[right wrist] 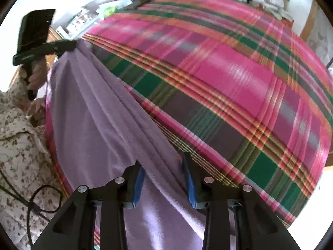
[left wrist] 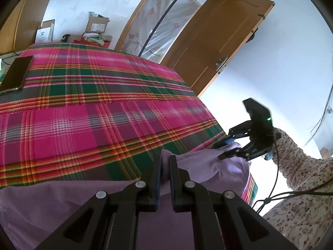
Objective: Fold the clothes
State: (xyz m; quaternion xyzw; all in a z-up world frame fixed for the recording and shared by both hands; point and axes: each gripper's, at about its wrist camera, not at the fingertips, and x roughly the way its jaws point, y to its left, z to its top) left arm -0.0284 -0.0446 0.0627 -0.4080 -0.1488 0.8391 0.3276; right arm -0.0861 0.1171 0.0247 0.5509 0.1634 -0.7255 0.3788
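A lilac garment [left wrist: 208, 166] lies at the near edge of a bed with a pink, green and orange plaid cover [left wrist: 83, 114]. My left gripper [left wrist: 165, 158] is shut on a bunched corner of it. In the right wrist view the garment [right wrist: 100, 125] stretches in long folds from the left gripper [right wrist: 72, 45] at the upper left down to my right gripper [right wrist: 163, 162]. There a thick fold fills the gap between the blue pads [right wrist: 190, 179], which hold it. From the left wrist view the right gripper [left wrist: 224, 150] holds the garment's far end just above the cover's edge.
A dark phone [left wrist: 16, 73] lies on the plaid cover [right wrist: 229, 83] at the far left. Cardboard boxes [left wrist: 96, 24] stand beyond the bed, and a wooden door [left wrist: 224, 37] stands ajar at the right. The person's floral sleeve [left wrist: 301, 166] and a black cable [right wrist: 37, 206] are close by.
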